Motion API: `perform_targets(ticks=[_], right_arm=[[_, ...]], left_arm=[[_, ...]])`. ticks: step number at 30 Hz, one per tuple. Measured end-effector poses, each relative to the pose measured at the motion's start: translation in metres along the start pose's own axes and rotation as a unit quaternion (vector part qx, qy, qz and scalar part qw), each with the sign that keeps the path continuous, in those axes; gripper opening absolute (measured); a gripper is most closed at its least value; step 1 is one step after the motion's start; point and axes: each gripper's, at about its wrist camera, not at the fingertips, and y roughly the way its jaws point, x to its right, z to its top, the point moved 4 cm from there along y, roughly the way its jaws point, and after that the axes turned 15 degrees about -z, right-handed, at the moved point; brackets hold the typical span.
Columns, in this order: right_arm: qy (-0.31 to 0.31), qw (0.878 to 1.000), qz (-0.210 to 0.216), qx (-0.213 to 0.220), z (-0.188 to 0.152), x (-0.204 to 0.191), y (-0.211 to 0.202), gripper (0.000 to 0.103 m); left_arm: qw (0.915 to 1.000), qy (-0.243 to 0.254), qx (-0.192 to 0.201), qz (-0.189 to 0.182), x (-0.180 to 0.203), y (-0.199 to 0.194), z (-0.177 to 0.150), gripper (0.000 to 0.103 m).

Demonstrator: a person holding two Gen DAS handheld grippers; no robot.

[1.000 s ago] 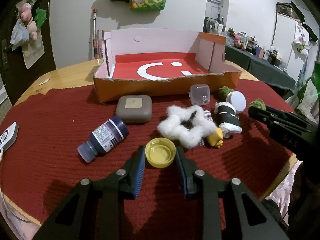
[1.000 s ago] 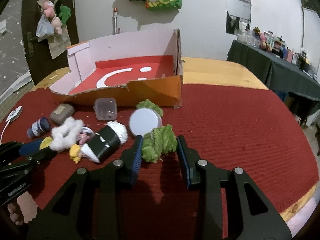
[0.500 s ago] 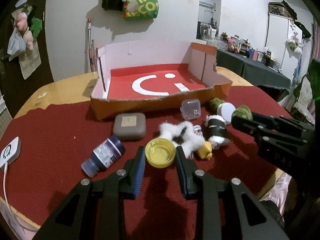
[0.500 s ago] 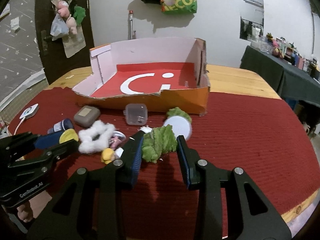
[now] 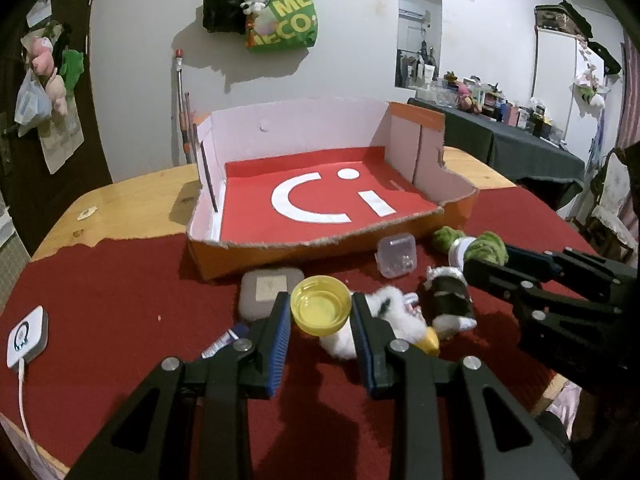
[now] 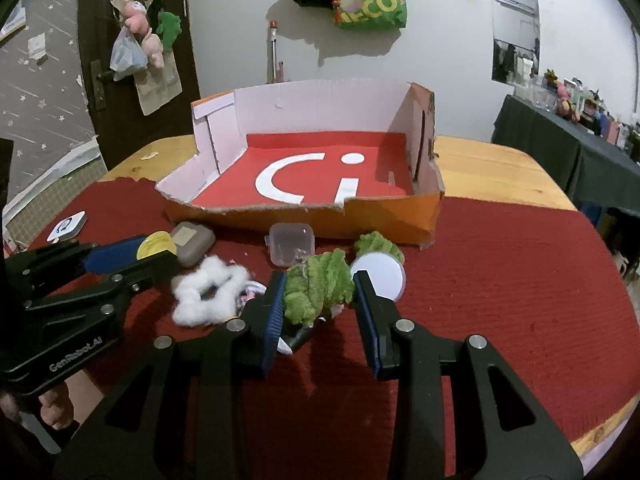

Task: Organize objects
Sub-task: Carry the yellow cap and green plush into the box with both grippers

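Observation:
My left gripper is shut on a yellow lid and holds it above the red cloth, short of the open cardboard box. It also shows in the right wrist view. My right gripper is shut on a green fluffy scrunchie, also lifted; it shows in the left wrist view. The box has a red floor with white marks and nothing lies in it.
On the cloth before the box lie a grey case, a clear small box, a white fluffy scrunchie, a white round lid, a second green scrunchie and a black-and-white toy. A white device lies at the left.
Both grippers have risen and moved forward toward the box, carrying the yellow lid and the green scrunchie off the cloth. The blue bottle is now mostly hidden behind my left fingers.

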Motion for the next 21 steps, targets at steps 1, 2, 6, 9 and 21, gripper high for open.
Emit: perform_targets(ticks=[1,2,6,9,21], right_arm=[[-0.001,1.000,0.001,0.003,0.004,0.000,-0.001,0.032],[-0.001,1.000,0.001,0.005,0.006,0.000,-0.002,0.032],[-0.007,1.000,0.004,0.018,0.022,-0.003,-0.004,0.032],[-0.013,1.000,0.005,0.020,0.030,-0.007,-0.001,0.032],[-0.024,0.999,0.015,0.015,0.053,-0.020,0.017,0.032]], left_arm=[[1.0000,0.000,0.001,0.000,-0.001,0.000,0.003,0.031],[1.0000,-0.001,0.003,-0.001,-0.002,0.000,0.006,0.031],[1.0000,-0.005,0.008,-0.001,-0.009,0.002,0.018,0.031],[1.0000,-0.006,0.007,0.001,-0.013,0.005,0.026,0.031],[0.9999,-0.012,0.005,-0.006,-0.029,0.022,0.054,0.031]])
